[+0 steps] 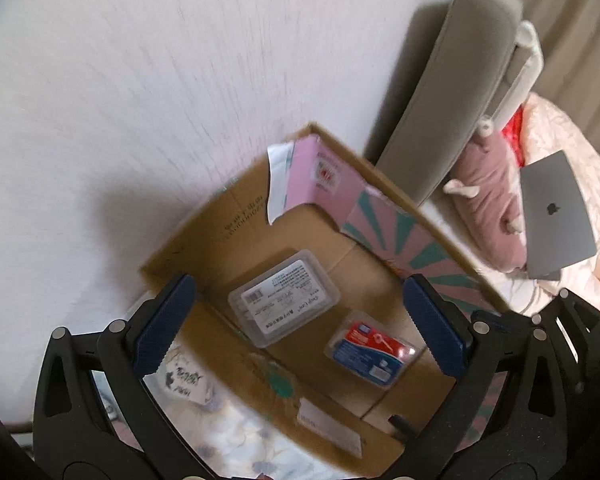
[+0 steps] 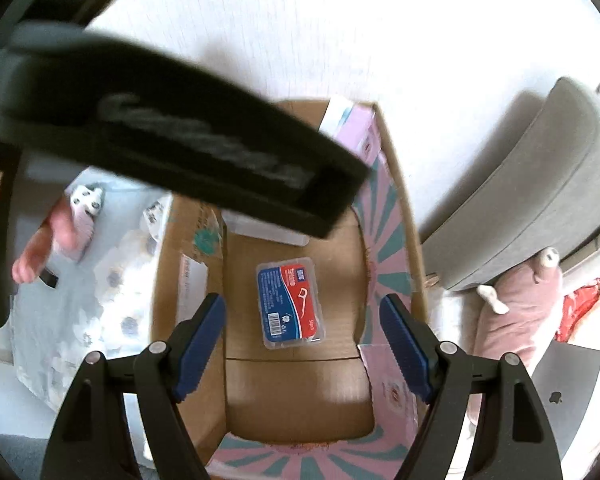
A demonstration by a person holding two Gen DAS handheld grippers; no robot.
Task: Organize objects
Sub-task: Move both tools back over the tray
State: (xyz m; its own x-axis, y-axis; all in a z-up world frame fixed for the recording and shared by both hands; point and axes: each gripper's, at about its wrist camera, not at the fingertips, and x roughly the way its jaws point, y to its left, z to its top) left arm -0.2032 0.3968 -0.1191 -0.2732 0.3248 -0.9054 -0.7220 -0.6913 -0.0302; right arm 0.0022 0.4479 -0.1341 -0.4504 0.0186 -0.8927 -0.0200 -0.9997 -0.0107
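We lift both empty claws, left claw (image 1: 296, 330) wide, right claw (image 2: 302, 346) part-open, clear of the brown cardboard box (image 1: 204, 232), leaving the clear plastic case (image 1: 284, 298) and red-blue floss pack (image 2: 291, 303) flat inside.

Both wrist views look steeply down, close above, sharing cardboard box (image 1: 204, 220) (image 2: 396, 184) floor.

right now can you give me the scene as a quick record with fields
container: cardboard box, open, against the wall
inside: clear plastic case; red and blue floss pick pack, both flat on the box floor, apart
left claw: open, empty, above the box
right claw: open, empty, above the pack
nearby: grey laptop on bedding
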